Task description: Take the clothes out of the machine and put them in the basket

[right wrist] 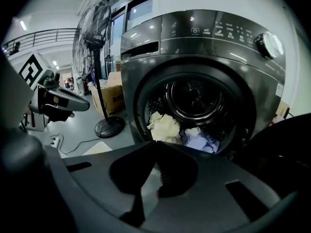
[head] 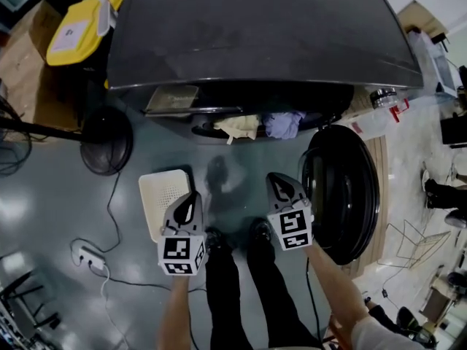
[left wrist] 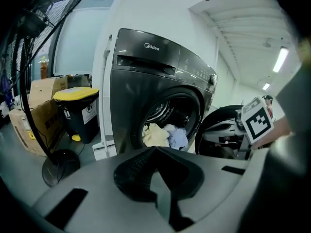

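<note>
I have both grippers in front of the dark front-loading washing machine (head: 263, 42), whose round door (head: 341, 195) stands open on the right. The left gripper (head: 193, 197) has its fingers clenched together on nothing, and the right gripper (head: 277, 179) is the same. A cream garment (right wrist: 165, 126) and a pale blue garment (right wrist: 201, 141) lie touching at the drum's mouth. The white basket (head: 162, 195) sits on the floor, just beside the left gripper.

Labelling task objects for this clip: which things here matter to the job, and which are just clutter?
Job: washing machine, open door, cream garment, blue garment, white basket.
Clutter: fan, yellow-lidded bin, power strip, cardboard box.
</note>
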Action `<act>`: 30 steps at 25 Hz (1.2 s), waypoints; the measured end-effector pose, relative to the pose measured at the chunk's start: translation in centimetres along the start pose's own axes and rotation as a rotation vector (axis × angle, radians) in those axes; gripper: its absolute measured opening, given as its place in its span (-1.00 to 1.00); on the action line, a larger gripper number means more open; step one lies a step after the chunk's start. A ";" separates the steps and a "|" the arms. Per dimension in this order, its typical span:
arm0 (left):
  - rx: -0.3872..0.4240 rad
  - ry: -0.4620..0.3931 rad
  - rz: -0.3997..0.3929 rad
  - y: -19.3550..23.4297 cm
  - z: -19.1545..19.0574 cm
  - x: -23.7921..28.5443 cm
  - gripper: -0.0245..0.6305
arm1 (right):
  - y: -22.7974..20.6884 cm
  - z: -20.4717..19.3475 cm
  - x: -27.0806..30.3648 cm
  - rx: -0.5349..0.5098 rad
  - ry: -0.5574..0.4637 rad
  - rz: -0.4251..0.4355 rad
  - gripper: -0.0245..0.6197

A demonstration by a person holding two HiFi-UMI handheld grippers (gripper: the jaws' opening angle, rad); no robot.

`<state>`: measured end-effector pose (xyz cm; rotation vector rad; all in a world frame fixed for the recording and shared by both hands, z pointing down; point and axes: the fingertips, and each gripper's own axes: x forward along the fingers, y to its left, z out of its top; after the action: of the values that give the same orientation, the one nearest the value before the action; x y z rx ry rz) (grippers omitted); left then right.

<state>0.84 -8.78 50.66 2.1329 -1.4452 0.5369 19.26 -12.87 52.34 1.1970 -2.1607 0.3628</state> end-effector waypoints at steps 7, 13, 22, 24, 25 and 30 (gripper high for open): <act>-0.009 0.002 -0.013 0.4 -1.4 1.4 -0.87 | -0.5 -0.4 4.4 -0.199 0.032 0.000 -0.85; -0.014 0.012 -0.018 1.0 -1.9 1.7 -0.87 | -0.3 0.1 7.5 -0.483 0.063 -0.001 -0.85; -0.027 0.006 -0.017 1.4 -2.0 1.9 -0.87 | 0.3 -0.7 11.2 -0.988 0.116 0.022 -0.84; -0.030 0.007 -0.015 1.5 -2.2 1.9 -0.87 | 0.4 -1.3 12.0 -1.034 0.132 0.040 -0.84; -0.031 0.008 -0.014 1.6 -2.3 1.9 -0.87 | 0.4 -1.6 12.4 -1.043 0.140 0.049 -0.84; -0.030 0.015 -0.013 1.7 -3.2 2.1 -0.87 | -0.1 -2.7 14.6 -1.029 0.204 0.073 -0.26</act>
<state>-0.16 -8.88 54.72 2.1093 -1.4222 0.5219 14.83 -21.13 63.82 0.4593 -1.7885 -0.5359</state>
